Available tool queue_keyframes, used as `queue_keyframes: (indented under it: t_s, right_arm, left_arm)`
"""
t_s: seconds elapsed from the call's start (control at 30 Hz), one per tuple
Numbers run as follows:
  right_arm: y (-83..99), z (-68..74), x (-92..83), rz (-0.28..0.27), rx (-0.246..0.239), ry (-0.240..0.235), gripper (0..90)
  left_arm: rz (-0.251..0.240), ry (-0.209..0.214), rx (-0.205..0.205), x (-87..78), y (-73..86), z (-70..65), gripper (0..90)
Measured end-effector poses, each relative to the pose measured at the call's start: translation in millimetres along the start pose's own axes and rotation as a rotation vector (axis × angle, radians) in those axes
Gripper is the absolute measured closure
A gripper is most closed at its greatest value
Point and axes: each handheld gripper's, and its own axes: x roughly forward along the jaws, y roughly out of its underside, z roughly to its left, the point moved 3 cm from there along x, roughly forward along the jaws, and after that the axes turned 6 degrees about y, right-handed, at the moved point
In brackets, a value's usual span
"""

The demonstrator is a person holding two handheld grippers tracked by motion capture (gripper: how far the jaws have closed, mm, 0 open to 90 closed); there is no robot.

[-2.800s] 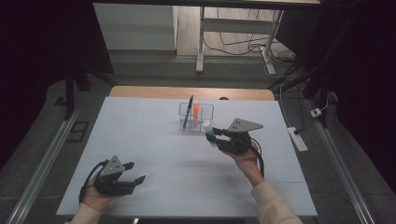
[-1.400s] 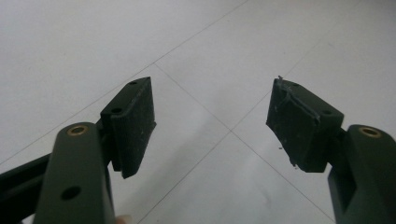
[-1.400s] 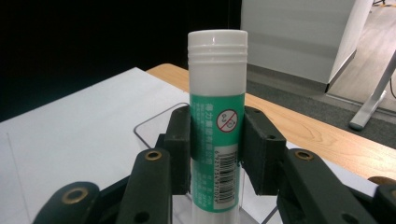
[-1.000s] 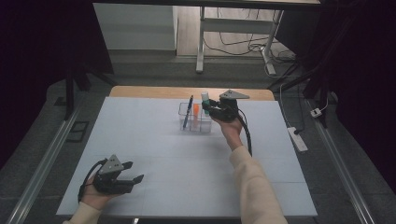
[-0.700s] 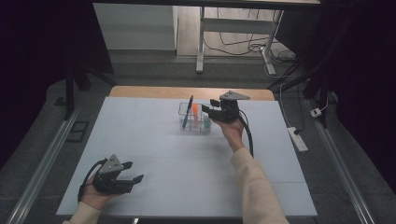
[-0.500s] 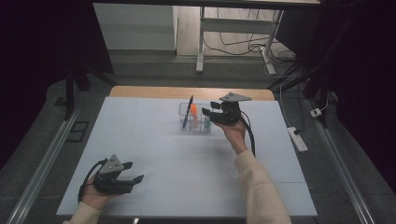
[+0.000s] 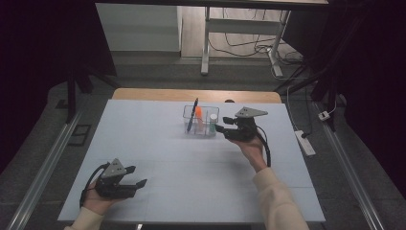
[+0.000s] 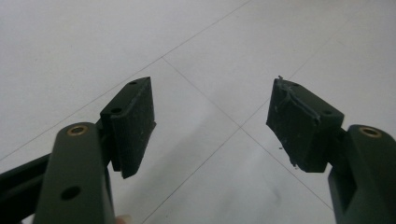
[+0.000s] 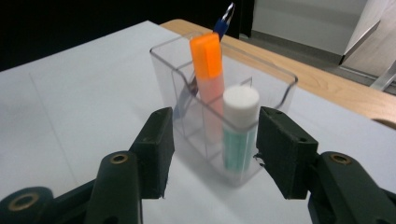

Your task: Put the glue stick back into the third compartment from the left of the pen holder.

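A pale blue-white table point(image 7: 158, 143), crossed by thin seam lines, carries the work, with a wooden edge showing along its far side. A clear plastic organizer point(image 7: 201, 120) stands directly on it toward the far middle

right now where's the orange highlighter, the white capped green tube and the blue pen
orange highlighter point(image 9: 206, 55), right gripper view, on its orange cap
white capped green tube point(image 9: 240, 106), right gripper view, on its white cap
blue pen point(image 7: 193, 115), high view, on its barrel
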Motion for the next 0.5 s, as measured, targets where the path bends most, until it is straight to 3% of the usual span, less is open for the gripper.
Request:
queue_keyframes:
  t_s: [0.5]
  right_arm:
    - [34.5,9.2,-42.4,0.052,-0.019,-0.015,45.7]
  left_arm:
    - [0.003,0.000,-0.004,0.5,0.7,1.3,31.9]
